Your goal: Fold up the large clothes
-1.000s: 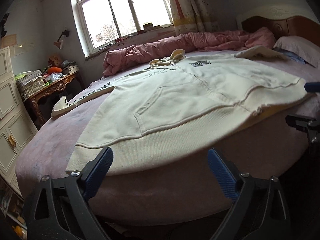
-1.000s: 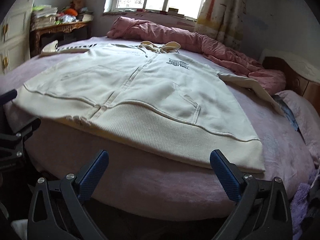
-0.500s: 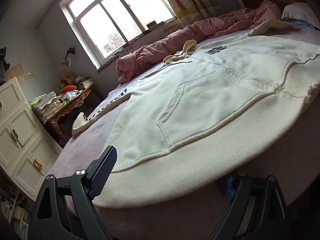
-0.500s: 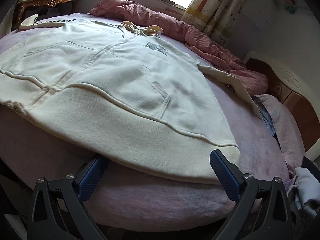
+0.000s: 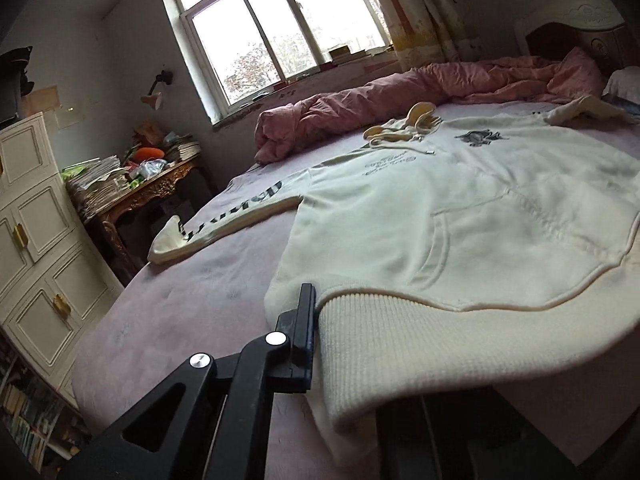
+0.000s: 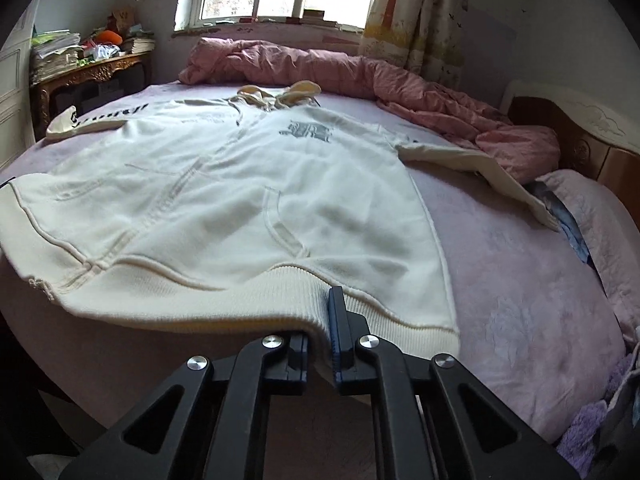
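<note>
Lying front-up across the round bed (image 5: 192, 304), a cream zip hoodie (image 5: 460, 208) has its ribbed hem (image 5: 420, 344) hanging over the bed's near edge and its hood (image 5: 404, 124) bunched toward the far edge. Dark print sits on the chest, and dark lettering runs down one sleeve (image 5: 224, 220), which stretches out toward the bed's left edge; the other sleeve (image 6: 476, 168) reaches to the right, toward the headboard end. Left tool (image 5: 316, 336): clamped on the left end of the hem, with one black finger showing against the rib knit and the other hidden under the cloth. Right tool (image 6: 320, 340): pinched shut on the hem near its right end, rib knit gathered between the blue pads (image 6: 336, 332). The hem between the two grips sags slightly over the edge. A pink sheet covers the bed. A rumpled pink duvet (image 6: 360, 76) is piled along the far edge, under the window (image 5: 280, 28). A pillow (image 6: 592, 216) lies at the right edge by the wooden headboard (image 6: 580, 140). Beyond the left edge stands a carved wooden side table (image 5: 144, 196) stacked with papers and clutter, and a cream cabinet (image 5: 32, 240) beside it. A patterned curtain (image 6: 408, 16) hangs at the right of the window.
</note>
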`<state>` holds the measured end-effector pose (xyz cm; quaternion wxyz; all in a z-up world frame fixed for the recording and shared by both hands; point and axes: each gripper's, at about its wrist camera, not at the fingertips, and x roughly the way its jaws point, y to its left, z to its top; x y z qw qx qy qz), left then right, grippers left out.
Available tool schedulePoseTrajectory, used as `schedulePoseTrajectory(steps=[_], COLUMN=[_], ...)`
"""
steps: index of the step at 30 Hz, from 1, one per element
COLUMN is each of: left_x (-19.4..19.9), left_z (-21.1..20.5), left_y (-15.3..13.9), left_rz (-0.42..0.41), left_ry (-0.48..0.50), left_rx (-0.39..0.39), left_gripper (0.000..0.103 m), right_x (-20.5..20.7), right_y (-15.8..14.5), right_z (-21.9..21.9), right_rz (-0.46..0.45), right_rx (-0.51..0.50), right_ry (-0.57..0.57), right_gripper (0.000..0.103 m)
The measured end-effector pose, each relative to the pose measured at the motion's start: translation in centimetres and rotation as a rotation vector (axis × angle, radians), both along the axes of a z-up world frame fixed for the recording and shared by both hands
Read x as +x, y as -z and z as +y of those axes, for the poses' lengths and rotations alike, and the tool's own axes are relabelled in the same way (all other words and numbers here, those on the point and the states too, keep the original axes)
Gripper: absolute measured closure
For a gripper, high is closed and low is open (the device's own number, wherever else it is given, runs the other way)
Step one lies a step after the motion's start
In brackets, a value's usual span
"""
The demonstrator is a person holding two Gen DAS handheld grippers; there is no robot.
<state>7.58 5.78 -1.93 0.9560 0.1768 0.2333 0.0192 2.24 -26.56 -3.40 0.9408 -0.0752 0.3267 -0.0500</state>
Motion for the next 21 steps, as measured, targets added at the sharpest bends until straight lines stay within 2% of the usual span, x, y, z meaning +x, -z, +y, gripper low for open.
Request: schedulePoseTrajectory(steps=[2, 4, 7, 11, 14, 18, 21], left_x=[1.8, 4.2, 8.5, 12.5, 14.3, 16.6, 16.9], left_z=[-0.1, -0.5, -0.6, -0.1, -0.1, -0.1, -0.2], left_y=[-1.7, -2.9, -3.3, -2.4, -1.2, 0.1, 1.4], left_rz=[-0.003, -0.003, 0.06, 0.162, 0.196, 0.238, 0.283], left_ry=[0.027, 0.036, 0.04, 0.062, 0.092, 0.118, 0.12], left_rx=[0.001, 0.038, 0.066, 0.02, 0.014, -0.009, 0.003], left_gripper=[0.094, 0.094, 0.094, 0.094, 0.094, 0.094, 0.091], right_x=[1.6, 3.9, 8.0, 13.4, 16.2, 18.2, 18.7], right_y=[-1.6, -2.8, -3.6, -2.8, -1.9, -0.6, 0.4], right_z=[-0.1, -0.1, -0.4, -1.8, -2.2, -2.5, -2.8], right_rz=[-0.012, -0.014, -0.006, 0.058, 0.104, 0.132, 0.127], right_rx=[0.006, -0.018, -0.037, 0.066, 0.085, 0.085, 0.104], right_ry=[-0.014, -0.002, 0.025, -0.001, -0.012, -0.019, -0.01], right_gripper=[0.095, 0.095, 0.096, 0.096, 0.097, 0.096, 0.096])
